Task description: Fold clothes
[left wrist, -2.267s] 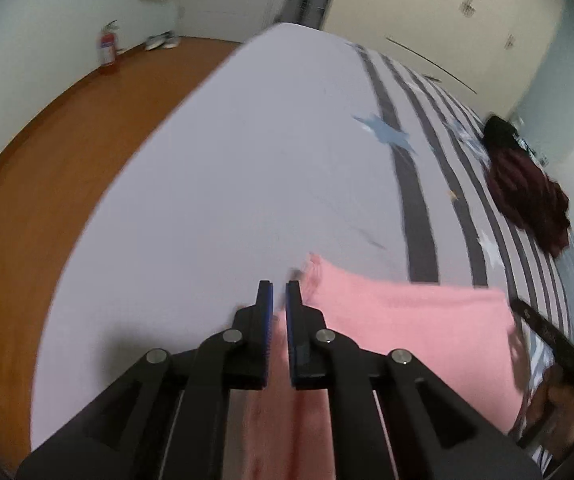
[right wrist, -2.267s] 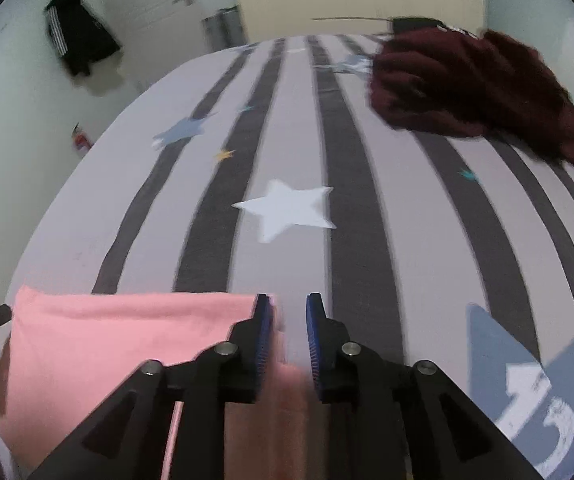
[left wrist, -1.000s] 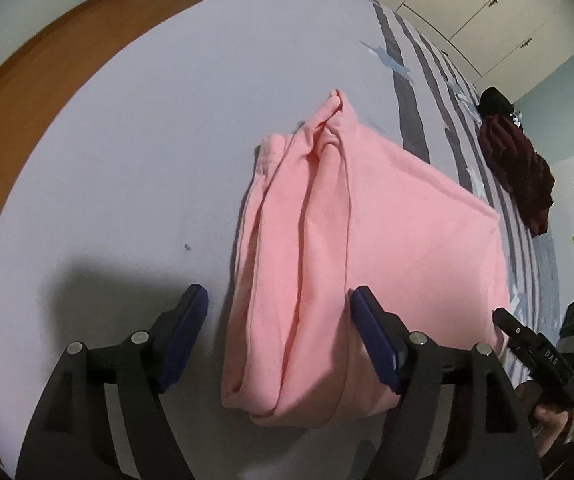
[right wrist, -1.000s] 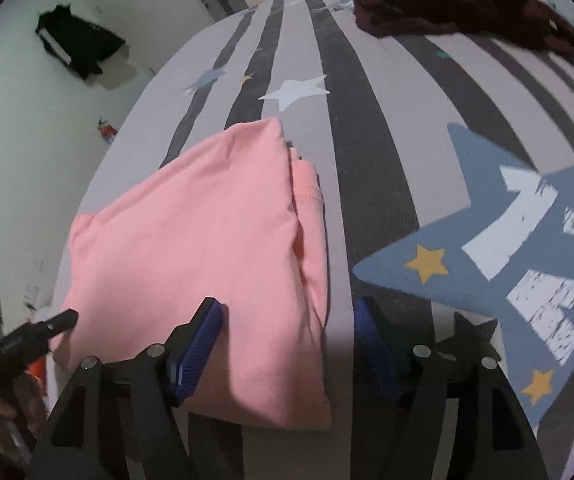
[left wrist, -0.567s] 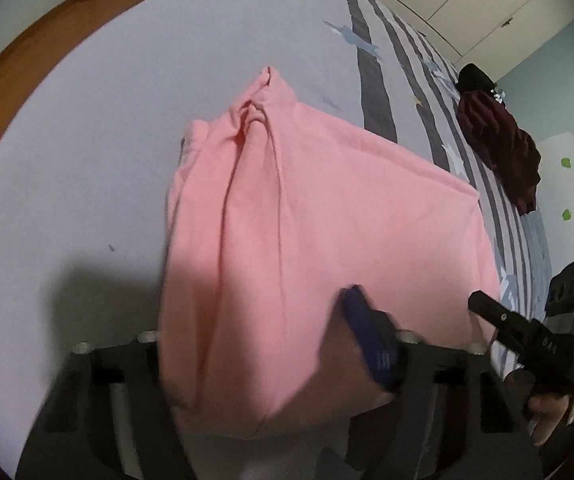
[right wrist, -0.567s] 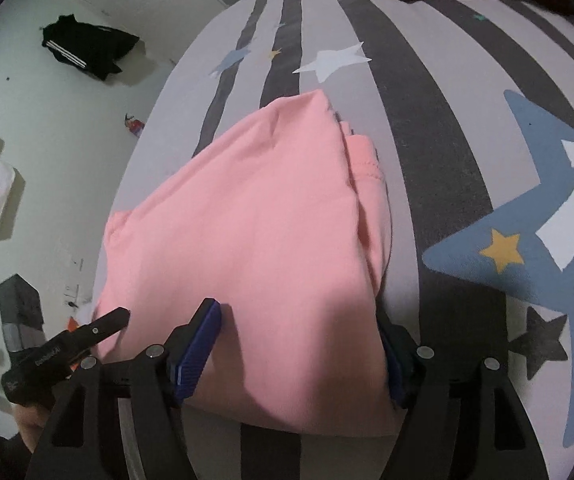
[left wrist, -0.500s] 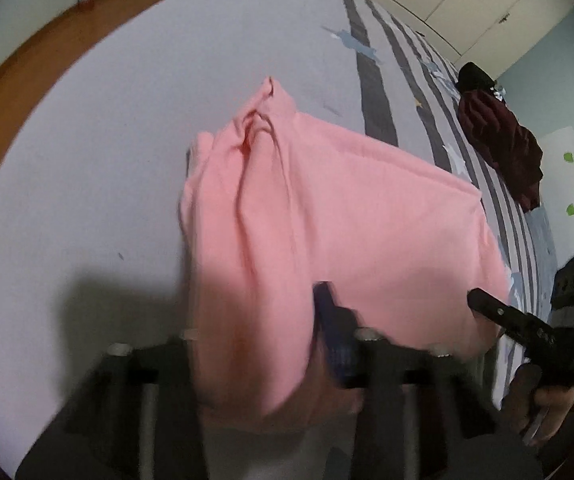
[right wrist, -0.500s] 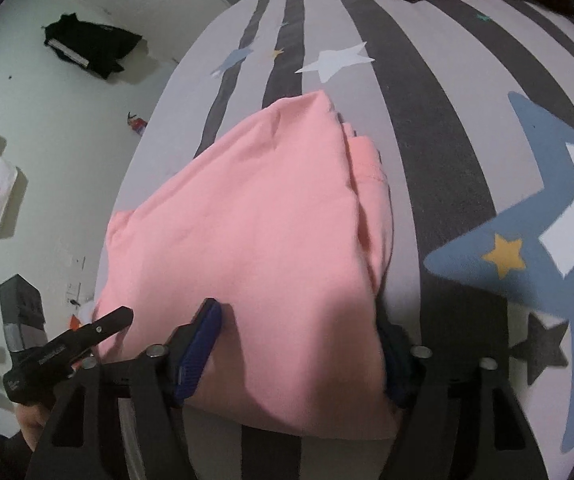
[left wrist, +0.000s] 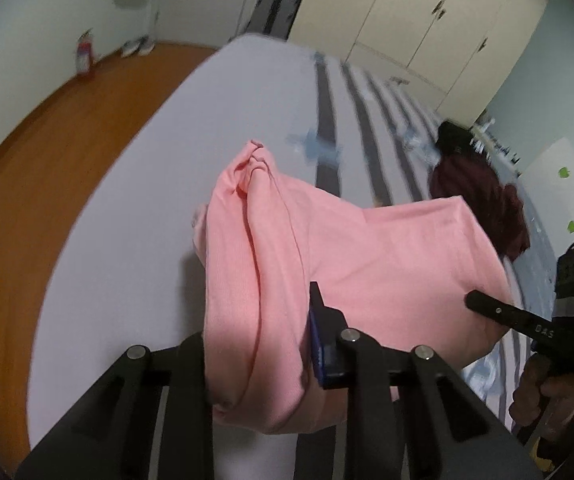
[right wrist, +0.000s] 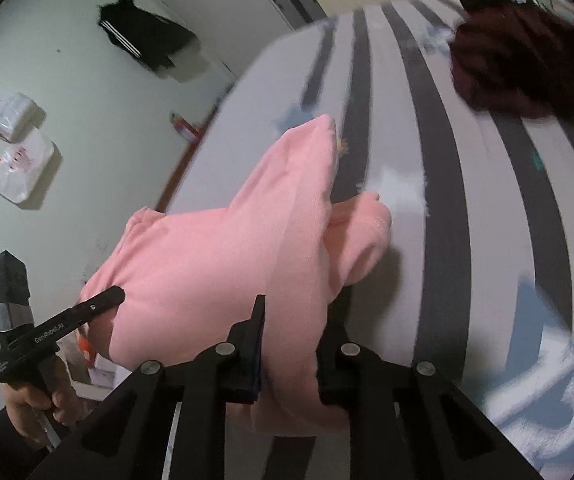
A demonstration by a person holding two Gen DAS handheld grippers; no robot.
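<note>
Left wrist view: the left gripper [left wrist: 261, 344], wide apart a second ago, now clamps the near edge of the pink garment [left wrist: 351, 256], lifting it off the striped bed [left wrist: 159, 168]. A maroon garment [left wrist: 479, 196] lies well beyond, clear of the path.

Right wrist view: the right gripper [right wrist: 291, 344] likewise has closed on the pink garment's opposite end. The folded bundle is probably being carried aside; its far flap sags.
</note>
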